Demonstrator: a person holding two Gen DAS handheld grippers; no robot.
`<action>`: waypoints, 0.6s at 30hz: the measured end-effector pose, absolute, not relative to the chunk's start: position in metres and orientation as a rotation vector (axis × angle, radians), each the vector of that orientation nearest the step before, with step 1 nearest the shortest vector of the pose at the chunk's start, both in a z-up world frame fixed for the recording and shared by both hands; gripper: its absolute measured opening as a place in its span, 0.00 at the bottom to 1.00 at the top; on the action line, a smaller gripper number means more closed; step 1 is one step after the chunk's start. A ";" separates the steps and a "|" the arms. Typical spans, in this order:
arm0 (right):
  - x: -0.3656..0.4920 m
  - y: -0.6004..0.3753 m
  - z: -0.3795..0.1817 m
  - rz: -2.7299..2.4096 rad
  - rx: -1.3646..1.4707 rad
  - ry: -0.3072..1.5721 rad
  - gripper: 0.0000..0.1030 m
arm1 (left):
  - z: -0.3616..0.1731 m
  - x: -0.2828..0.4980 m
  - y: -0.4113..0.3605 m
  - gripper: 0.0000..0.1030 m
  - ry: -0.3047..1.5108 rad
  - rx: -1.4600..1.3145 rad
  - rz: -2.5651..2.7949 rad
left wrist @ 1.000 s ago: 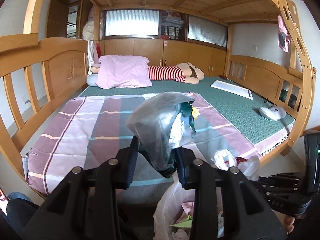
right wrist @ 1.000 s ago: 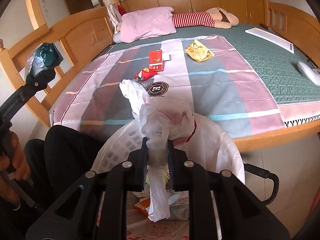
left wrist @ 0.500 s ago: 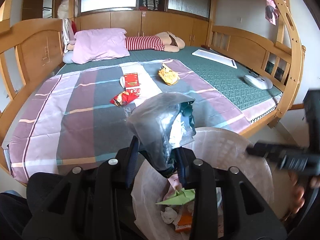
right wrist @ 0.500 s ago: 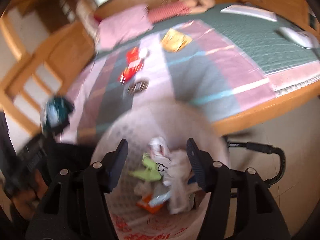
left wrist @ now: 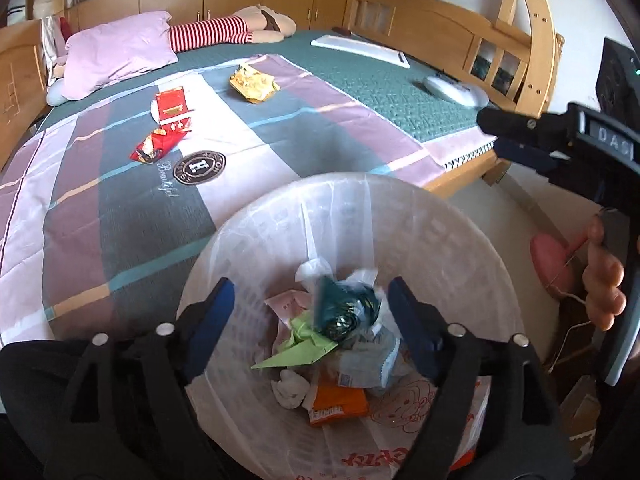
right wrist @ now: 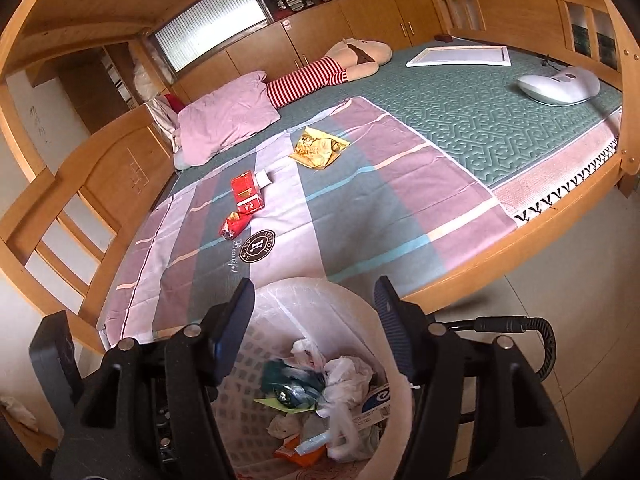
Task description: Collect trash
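Note:
My left gripper (left wrist: 310,286) hangs over the white-lined bin (left wrist: 256,240), its jaws opening wide. A crumpled dark green wrapper (left wrist: 344,312) shows blurred just below the pads, free of them, on the rubbish in the bin. My right gripper (right wrist: 316,300) stands open over the bin (right wrist: 320,292) with nothing between its fingers. A white plastic bag (right wrist: 344,380) lies in the bin beside the green wrapper (right wrist: 288,384). On the striped bedspread lie a red box (right wrist: 246,194), a red wrapper (right wrist: 234,224) and a yellow wrapper (right wrist: 318,148).
The bed has a wooden frame (right wrist: 520,240) close behind the bin. A pink pillow (right wrist: 228,120), a striped plush toy (right wrist: 320,76), a white board (right wrist: 460,56) and a white device (right wrist: 560,84) lie farther back. A person's hand (left wrist: 604,280) holds the right gripper (left wrist: 494,134).
The left gripper tipped down over the bin, opened and let go of the green wrapper. The right gripper opened and let go of the white bag, which now lies in the bin.

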State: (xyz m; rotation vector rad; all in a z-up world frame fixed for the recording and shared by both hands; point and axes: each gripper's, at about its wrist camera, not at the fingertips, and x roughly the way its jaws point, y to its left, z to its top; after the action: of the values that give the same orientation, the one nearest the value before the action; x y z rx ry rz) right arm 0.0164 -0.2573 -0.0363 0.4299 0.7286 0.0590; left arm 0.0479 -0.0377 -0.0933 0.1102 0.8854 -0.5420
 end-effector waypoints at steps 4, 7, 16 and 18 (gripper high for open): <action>0.039 -0.246 -0.025 0.092 0.430 0.726 0.60 | -0.088 0.064 -0.012 0.83 0.855 0.024 -0.482; 0.076 -0.224 -0.012 0.143 0.382 0.743 0.61 | -0.086 0.090 0.024 0.83 0.852 -0.048 -0.367; 0.258 -0.102 -0.055 0.341 0.241 0.919 0.65 | -0.105 0.203 0.137 0.88 0.870 -0.299 0.058; 0.305 -0.080 -0.079 0.324 0.231 0.973 0.65 | -0.110 0.224 0.156 0.89 0.890 -0.364 0.151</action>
State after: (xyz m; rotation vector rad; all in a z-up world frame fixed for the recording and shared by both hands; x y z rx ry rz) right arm 0.3049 -0.0800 -0.0791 0.2311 0.9732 0.3235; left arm 0.2235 0.1560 -0.1097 -0.3637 0.8896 0.1514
